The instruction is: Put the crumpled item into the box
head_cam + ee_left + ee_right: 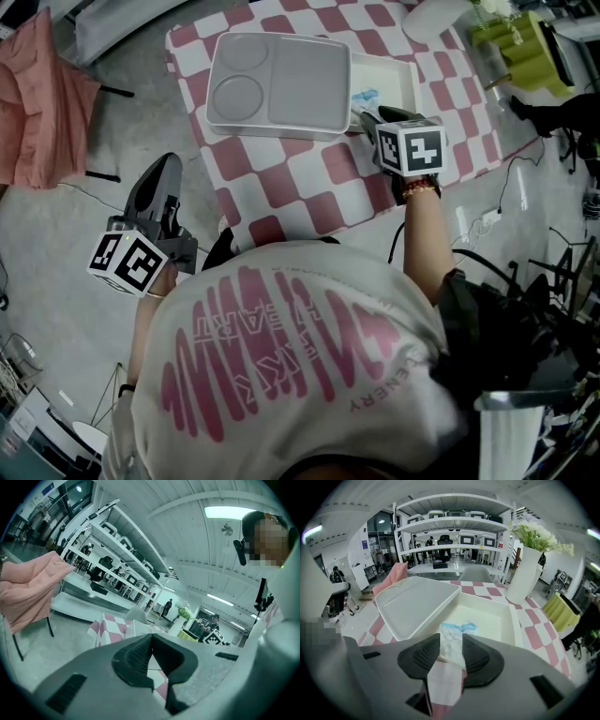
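A pink-checked table (281,202) was seen across the head view's upper half, with a white box (409,75) at upper right, partly overlapped by a grey lid (281,84). The right gripper (367,120) was held at the box's near rim, the left gripper (167,192) low at left. In the left gripper view, the jaws were pressed together, empty. In the right gripper view, the jaws were clamped on the crumpled wrapper (452,637), which was pointed up-frame at the box just beyond.
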The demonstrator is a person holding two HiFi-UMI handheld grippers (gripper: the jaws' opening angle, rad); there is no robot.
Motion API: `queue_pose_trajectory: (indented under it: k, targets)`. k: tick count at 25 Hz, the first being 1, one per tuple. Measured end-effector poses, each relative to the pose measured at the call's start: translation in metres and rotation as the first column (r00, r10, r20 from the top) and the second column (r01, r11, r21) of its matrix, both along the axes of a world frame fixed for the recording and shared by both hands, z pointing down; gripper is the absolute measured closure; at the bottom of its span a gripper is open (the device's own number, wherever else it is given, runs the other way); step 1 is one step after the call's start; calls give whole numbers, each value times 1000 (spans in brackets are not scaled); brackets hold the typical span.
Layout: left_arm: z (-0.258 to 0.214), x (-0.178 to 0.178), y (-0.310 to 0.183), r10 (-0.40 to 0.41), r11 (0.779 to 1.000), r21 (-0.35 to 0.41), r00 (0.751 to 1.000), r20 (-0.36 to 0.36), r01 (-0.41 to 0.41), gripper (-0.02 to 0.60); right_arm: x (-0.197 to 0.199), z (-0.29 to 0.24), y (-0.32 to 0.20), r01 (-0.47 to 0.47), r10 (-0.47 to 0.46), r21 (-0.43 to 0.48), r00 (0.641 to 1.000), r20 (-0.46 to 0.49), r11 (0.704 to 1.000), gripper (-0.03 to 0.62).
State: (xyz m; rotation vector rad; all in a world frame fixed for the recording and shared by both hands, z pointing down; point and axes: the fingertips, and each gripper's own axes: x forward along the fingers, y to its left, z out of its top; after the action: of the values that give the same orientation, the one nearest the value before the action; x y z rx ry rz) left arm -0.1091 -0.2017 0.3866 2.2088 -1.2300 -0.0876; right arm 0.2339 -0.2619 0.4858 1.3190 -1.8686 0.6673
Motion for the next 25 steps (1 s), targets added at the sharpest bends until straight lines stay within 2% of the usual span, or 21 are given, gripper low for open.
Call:
queue_pose_trajectory:
  k: [6,25]
  targets:
    - [1,-6,2,-2,1000,-1,1000,-5,2,574,-1,0,1,-16,17,9,999,-30,1000,461]
    - [7,-24,11,-26,1000,-17,999,-23,26,574,-8,-2,3,-59,59,28,998,-29,998,477]
